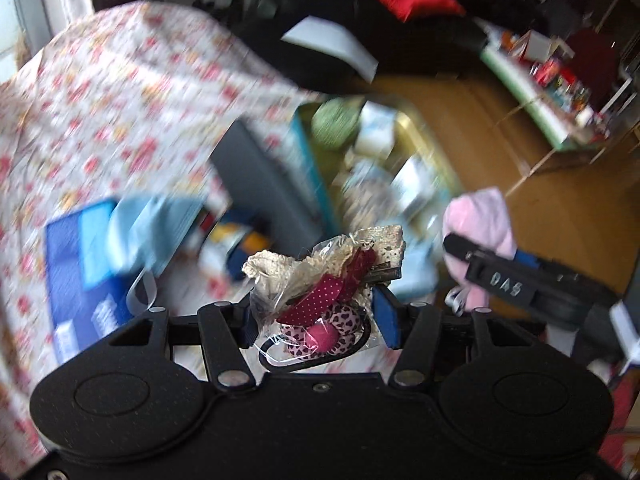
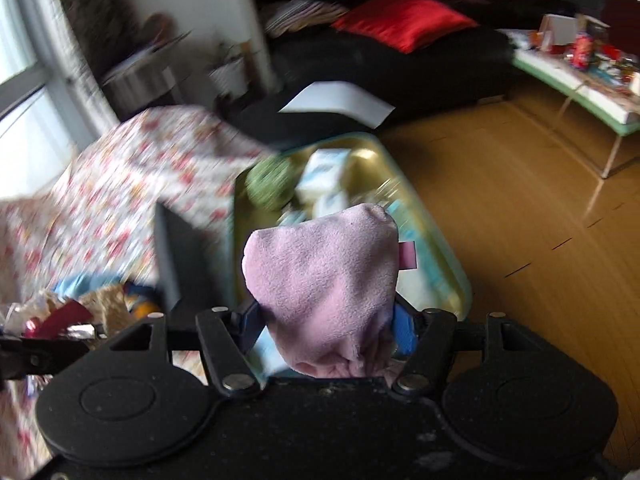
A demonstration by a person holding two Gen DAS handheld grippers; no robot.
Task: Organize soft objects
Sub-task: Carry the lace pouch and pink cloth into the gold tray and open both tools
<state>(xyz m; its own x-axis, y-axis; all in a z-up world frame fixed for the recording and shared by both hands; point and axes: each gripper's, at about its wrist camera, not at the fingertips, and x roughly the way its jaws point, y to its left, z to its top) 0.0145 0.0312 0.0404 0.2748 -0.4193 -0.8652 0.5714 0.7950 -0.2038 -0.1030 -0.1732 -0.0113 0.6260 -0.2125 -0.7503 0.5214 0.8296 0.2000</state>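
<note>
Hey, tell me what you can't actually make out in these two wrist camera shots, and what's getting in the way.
- Tin box contents, right wrist view: the held pink cloth covers the near half; the rest is motion-blurred.
- Same tin's packets, left wrist view: smeared, labels unreadable.
- Clutter on the floral tablecloth, left wrist view: blurred; the blue items cannot be identified.
- Wrapped fabric bundle in the left gripper: crumpled plastic hides what it is.

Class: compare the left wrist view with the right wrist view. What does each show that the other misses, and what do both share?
Only the left wrist view shows the blue box on the floral tablecloth. Only the right wrist view shows the window. Both show the gold tin, the red cushion, the pink cloth in the right gripper and the wrapped fabric trinkets in the left gripper.
</note>
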